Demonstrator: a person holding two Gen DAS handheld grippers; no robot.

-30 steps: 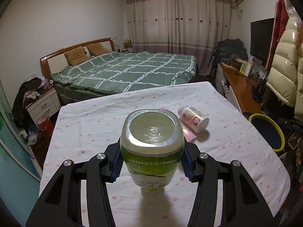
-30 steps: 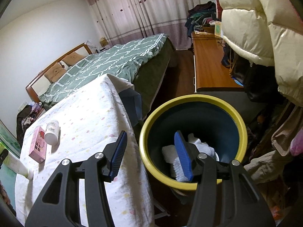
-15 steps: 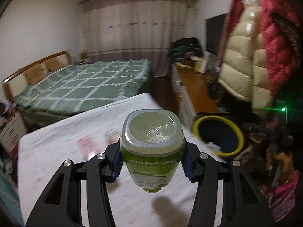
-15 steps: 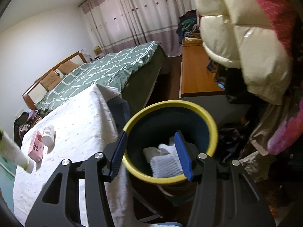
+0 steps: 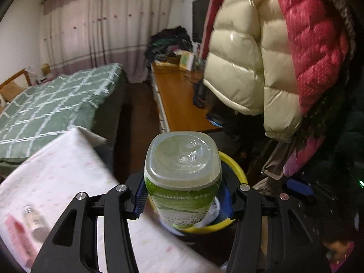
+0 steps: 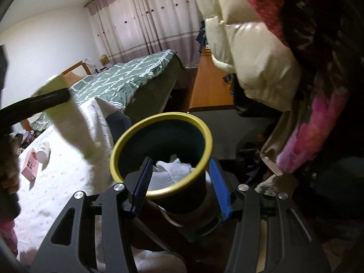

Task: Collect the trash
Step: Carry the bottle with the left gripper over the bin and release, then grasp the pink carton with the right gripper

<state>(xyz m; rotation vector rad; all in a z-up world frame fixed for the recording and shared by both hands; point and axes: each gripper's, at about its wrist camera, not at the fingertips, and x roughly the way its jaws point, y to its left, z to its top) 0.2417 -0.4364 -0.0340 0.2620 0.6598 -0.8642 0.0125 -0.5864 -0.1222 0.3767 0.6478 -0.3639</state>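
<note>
Green-labelled clear plastic bottle (image 5: 183, 182): clamped base-forward in left tongs (image 5: 183, 199), above yellow-rimmed dark round bin (image 5: 234, 166). Right tongs (image 6: 179, 185): spread, empty. Right view only: crumpled white paper (image 6: 173, 170) inside bin; pink carton (image 6: 29, 165) on spotted white worktop (image 6: 56, 182).

A green-labelled plastic bottle (image 5: 183, 177) fills the centre, base toward the camera. Behind it, lower right, a yellow-rimmed dark bin (image 5: 234, 165) holds white crumpled paper (image 6: 173, 170). A small white bottle (image 5: 34, 220) and pink box (image 5: 16, 234) lie lower left.

A bed with a green checked quilt (image 5: 52, 104) lies far left before pink curtains (image 5: 109, 29), a wooden desk (image 5: 179, 100) runs alongside, and cream (image 5: 248, 52) and red puffer jackets (image 5: 314, 34) hang right.
</note>
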